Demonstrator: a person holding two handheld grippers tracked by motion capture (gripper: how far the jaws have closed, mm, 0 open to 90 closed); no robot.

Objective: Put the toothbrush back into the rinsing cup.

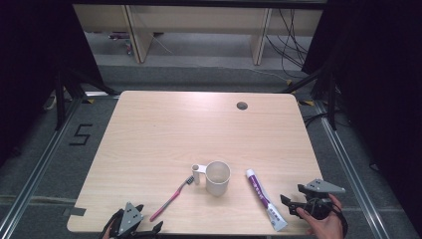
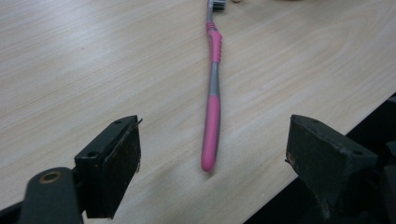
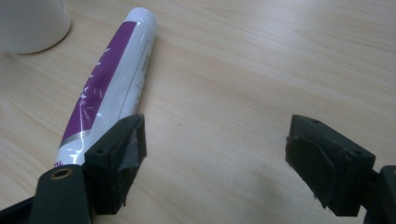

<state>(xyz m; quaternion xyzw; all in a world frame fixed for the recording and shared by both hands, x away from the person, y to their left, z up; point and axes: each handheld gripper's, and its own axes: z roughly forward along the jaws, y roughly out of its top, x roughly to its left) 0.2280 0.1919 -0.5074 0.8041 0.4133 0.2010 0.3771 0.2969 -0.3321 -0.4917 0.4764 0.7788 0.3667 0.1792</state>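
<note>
A pink and grey toothbrush lies flat on the wooden table, bristle end toward a white cup with a handle. Right of the cup lies a white and purple toothpaste tube. My left gripper sits at the table's front edge, open, with the toothbrush's handle end between its jaws and untouched. My right gripper is open just right of the tube, nothing between its jaws; its left jaw stands in front of the tube's lower end.
The table has a round cable hole near its back right corner. Black stands flank the table, and a desk frame with cables stands behind on the floor. A "5" is marked on the floor at left.
</note>
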